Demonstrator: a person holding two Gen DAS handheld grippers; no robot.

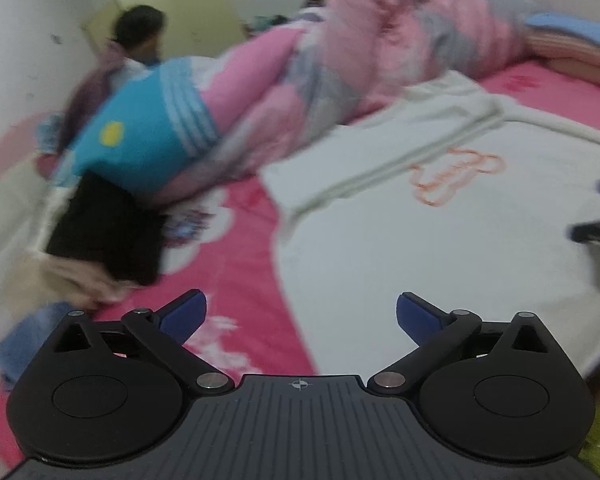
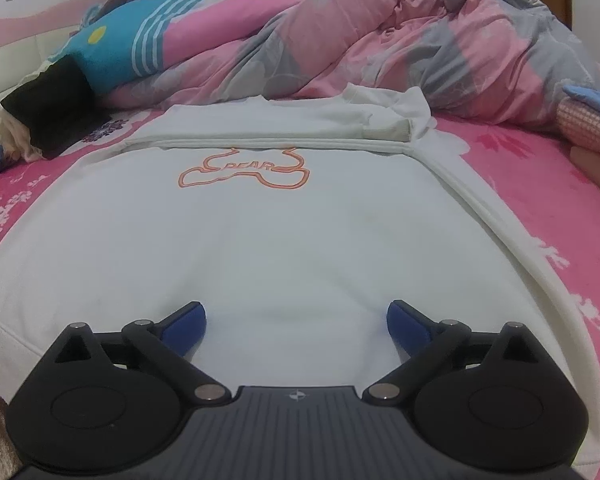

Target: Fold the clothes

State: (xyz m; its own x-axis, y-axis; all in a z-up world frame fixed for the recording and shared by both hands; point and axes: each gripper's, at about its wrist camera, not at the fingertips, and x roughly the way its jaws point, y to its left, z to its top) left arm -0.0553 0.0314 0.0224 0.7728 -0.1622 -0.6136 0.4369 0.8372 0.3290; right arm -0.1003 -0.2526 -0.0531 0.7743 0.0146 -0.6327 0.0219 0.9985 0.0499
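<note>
One white cotton sweatshirt with an orange outline print on its chest (image 2: 256, 216) lies spread flat on the pink floral bedsheet (image 2: 548, 184), filling most of the right wrist view. Its far part is already turned over: a sleeve and the top band (image 2: 340, 120) lie folded across the upper body, with a straight crease running just above the print, and the right edge forms a doubled fold down the side. By that layout, the fold looks partly done, and the step in hand appears to be a release between folds.

Neither gripper holds cloth. The right gripper (image 2: 296, 324) stands with its blue pads spread wide over the near hem, nothing clamped between them, angled downward at the fabric. The left gripper (image 1: 300, 316) is equally wide and empty; it hovers over the sweatshirt's left edge, where white cloth meets pink sheet, also tilted down, and its view is blurred.

A likely next move is a fresh pinch on the near hem or the unfolded left side, carried over toward the print; that calls for both pads to catch every layer so the crease stays straight.

Beyond the garment, a rumpled pink and grey quilt (image 2: 380, 40) is heaped along the far side, with a blue and pink plush pillow (image 2: 132, 44) and a black folded cloth (image 2: 56, 96) to the left.
</note>
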